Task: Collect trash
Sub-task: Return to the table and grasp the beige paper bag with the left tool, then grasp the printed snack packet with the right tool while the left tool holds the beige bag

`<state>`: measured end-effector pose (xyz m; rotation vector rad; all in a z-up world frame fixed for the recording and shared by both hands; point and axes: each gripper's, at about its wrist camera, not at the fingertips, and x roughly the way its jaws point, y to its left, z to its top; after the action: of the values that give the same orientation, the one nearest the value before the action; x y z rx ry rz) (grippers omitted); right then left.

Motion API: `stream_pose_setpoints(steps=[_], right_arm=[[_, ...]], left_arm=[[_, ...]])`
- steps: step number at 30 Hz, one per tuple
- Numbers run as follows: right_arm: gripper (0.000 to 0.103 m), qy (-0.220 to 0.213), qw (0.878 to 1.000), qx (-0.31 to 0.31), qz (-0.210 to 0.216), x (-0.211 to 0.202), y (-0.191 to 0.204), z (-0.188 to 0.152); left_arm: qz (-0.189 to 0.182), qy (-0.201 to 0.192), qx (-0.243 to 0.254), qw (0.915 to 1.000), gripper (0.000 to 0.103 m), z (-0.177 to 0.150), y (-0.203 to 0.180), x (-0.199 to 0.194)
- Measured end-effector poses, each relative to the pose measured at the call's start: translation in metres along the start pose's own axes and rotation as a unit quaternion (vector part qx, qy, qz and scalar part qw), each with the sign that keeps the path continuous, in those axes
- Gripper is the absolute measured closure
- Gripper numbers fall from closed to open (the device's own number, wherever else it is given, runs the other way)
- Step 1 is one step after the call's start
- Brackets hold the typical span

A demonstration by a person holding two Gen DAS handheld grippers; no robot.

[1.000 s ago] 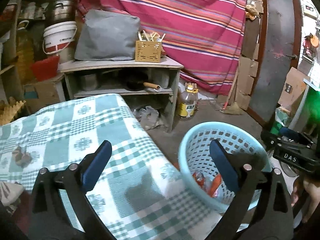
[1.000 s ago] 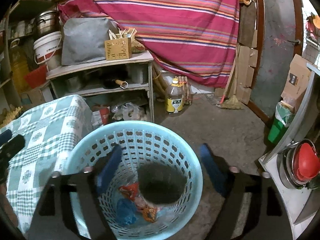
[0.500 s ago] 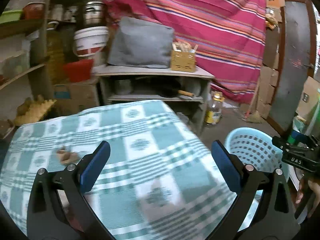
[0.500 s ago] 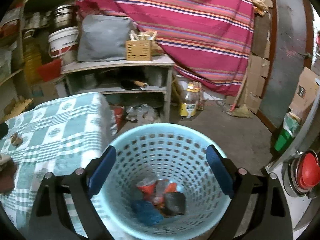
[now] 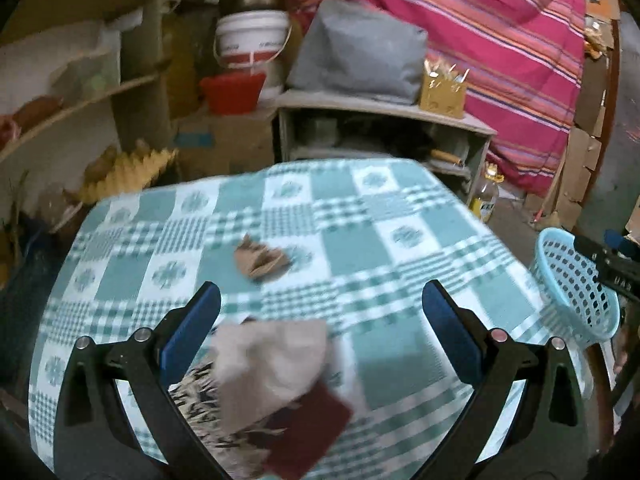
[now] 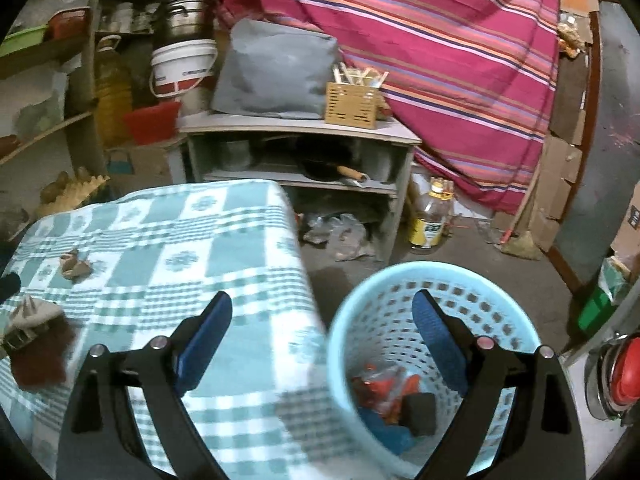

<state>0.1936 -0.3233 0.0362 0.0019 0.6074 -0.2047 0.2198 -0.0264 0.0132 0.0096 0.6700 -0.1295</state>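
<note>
The left gripper (image 5: 320,320) stands with its blue-padded jaws spread wide and nothing between them, held above the table covered in a green-and-white checked cloth (image 5: 360,240). Directly below and between its fingers, at the near edge of the table, lies a blurred heap of trash: a pale beige crumpled wrapper (image 5: 268,364) resting on a dark maroon flat piece (image 5: 312,432), with a black-and-white patterned scrap (image 5: 200,392) beside them; the exact make-up of the heap cannot be told through the blur. Farther along the cloth, near the table's middle and well apart from the heap, lies a small brown crumpled paper scrap (image 5: 260,260). The right gripper (image 6: 322,324) is likewise wide apart and carries nothing; its left finger hangs over the table edge and its right finger over the round light-blue perforated plastic basket (image 6: 400,280), which stands on the floor just beside the table. Inside the basket lie red-orange wrappers (image 6: 384,384), a dark block-shaped item (image 6: 420,412) and a blue piece (image 6: 384,432). In the right wrist view the same heap appears at the table's left edge (image 6: 32,328), with the brown scrap beyond it. Behind the table stands a grey wooden shelf unit (image 6: 296,128) bearing a grey cushion-like bag (image 6: 276,72) and a tan slotted box of utensils (image 6: 352,104), before a red striped hanging cloth (image 6: 440,40).
</note>
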Motion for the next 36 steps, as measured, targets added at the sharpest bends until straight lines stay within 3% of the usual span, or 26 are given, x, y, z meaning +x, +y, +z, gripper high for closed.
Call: stream_pose_setpoints(steps=[8, 11, 15, 19, 20, 21, 22, 36], right_arm=[[0.013, 0.004, 1.000, -0.021, 0.020, 0.008, 0.044, 0.003], [0.013, 0.005, 0.999, -0.026, 0.028, 0.009, 0.056, 0.004], [0.013, 0.008, 0.999, -0.036, 0.031, 0.012, 0.068, 0.003], [0.013, 0.010, 0.998, -0.045, 0.035, 0.015, 0.077, 0.002], [0.013, 0.011, 0.998, -0.047, 0.035, 0.016, 0.078, 0.002], [0.013, 0.011, 0.998, -0.049, 0.036, 0.016, 0.081, 0.002], [0.013, 0.012, 0.998, -0.051, 0.037, 0.017, 0.082, 0.001], [0.013, -0.009, 0.991, -0.116, 0.064, -0.011, 0.135, -0.009]], left_arm=[[0.001, 0.049, 0.004, 0.9988, 0.008, -0.022, 0.032, 0.017], [-0.013, 0.070, 0.007, 0.9974, 0.018, -0.027, 0.034, 0.027], [-0.031, 0.097, 0.015, 0.9946, 0.042, -0.032, 0.030, 0.041], [-0.047, 0.103, 0.018, 0.9934, 0.060, -0.030, 0.029, 0.042], [-0.050, 0.100, 0.017, 0.9935, 0.063, -0.029, 0.029, 0.042], [-0.054, 0.098, 0.015, 0.9936, 0.077, -0.028, 0.030, 0.041], [-0.056, 0.096, 0.016, 0.9937, 0.079, -0.026, 0.032, 0.039], [-0.016, -0.004, -0.024, 0.9996, 0.082, -0.003, 0.078, -0.018]])
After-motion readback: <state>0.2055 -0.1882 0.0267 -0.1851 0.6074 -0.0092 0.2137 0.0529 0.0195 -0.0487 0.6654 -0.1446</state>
